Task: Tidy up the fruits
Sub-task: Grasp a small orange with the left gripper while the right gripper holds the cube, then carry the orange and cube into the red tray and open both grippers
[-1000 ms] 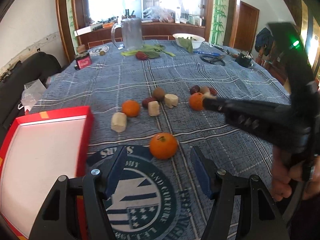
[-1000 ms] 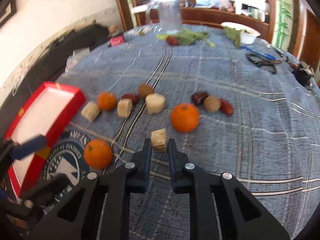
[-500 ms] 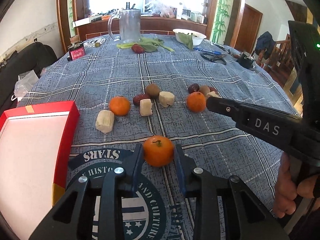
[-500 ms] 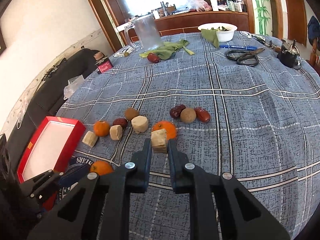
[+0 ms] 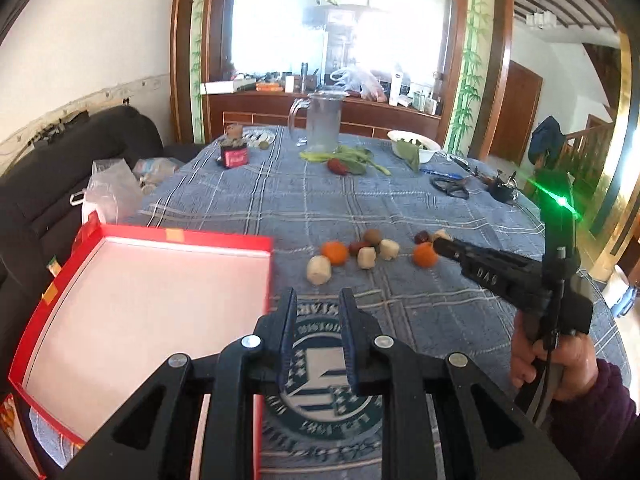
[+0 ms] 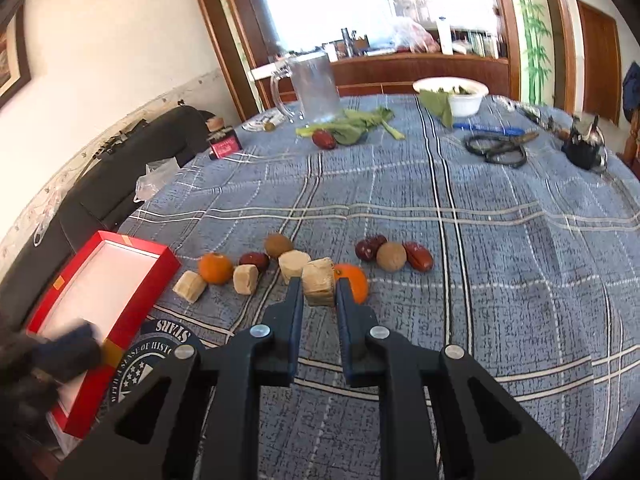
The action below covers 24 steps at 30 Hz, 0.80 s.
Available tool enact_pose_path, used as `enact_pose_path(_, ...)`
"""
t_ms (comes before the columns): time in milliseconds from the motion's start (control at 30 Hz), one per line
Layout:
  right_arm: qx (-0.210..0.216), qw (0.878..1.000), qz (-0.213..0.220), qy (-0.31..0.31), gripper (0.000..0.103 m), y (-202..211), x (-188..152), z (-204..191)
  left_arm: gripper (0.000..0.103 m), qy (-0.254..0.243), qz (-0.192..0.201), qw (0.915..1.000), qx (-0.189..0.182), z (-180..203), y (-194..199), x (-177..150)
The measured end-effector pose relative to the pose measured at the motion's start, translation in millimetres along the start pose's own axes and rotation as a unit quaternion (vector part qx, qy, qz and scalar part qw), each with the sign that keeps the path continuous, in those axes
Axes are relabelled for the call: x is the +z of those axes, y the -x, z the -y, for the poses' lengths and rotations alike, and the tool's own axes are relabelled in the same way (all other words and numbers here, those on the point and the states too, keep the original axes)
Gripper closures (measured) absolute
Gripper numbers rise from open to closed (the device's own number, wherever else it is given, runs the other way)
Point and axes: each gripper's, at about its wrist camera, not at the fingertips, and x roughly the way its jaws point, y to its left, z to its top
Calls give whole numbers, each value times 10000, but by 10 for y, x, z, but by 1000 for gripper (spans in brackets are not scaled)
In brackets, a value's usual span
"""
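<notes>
Red box (image 5: 224, 240) at the left shows only its bare white floor. Over its near corner we hold the left gripper (image 5: 318, 312), narrow with nothing between the fingers; the orange it flanked a moment ago is out of view, so that placement is unconfirmed. Further right, above the table (image 6: 480, 280), our right gripper (image 6: 318, 300) still clamps the pale chunk (image 6: 319, 282).

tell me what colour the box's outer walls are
Red walls, white inside, on the box; the left wrist view shows it best.

Two wrist fisheyes low over the table, forward past their own fingers; shared: red box (image 5: 168, 236), fruit row.
</notes>
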Motion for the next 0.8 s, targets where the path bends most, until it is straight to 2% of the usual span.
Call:
enact_pose_path(100, 34, 9999, 102, 53, 85, 10, -11, -51, 81, -65, -219, 9997, -41, 29, -102, -71)
enact_pose_path(167, 122, 9998, 147, -29, 85, 19, -2, -56, 76, -197, -426, 9988, -158, 125, -198, -162)
enact_pose_path(233, 103, 9998, 170, -66, 85, 24, -8, -61, 57, -319, -574, 9976, -221, 218, -267, -234)
enact_pose_path(300, 9, 9998, 178, -69, 85, 22, -17, -39, 47, -392, -633, 9969, -256, 296, -328, -284)
enact_pose_path(433, -43, 9997, 162, -159, 85, 9, -7, 23, 41, -401, -653, 9967, -269, 427, -434, -297)
enact_pose_path(633, 1, 9997, 210, -91, 85, 45, -15, -10, 43, -545, -1002, 9932, -222, 540, -718, -388)
enact_pose_path(667, -3, 9997, 225, -86, 85, 56, -11, -11, 47, -488, -1051, 9930, -215, 538, -769, -404)
enact_pose_path(700, 4, 9997, 231, -91, 85, 64, -7, -8, 61, -443, -1137, 9922, -244, 531, -806, -401)
enact_pose_path(733, 13, 9997, 232, -97, 85, 67, -4, -7, 68, -347, -1211, 9914, -359, 505, -838, -392)
enact_pose_path(800, 24, 9997, 231, -94, 85, 66, -1, -8, 68, -232, -1220, 9914, -409, 484, -843, -392)
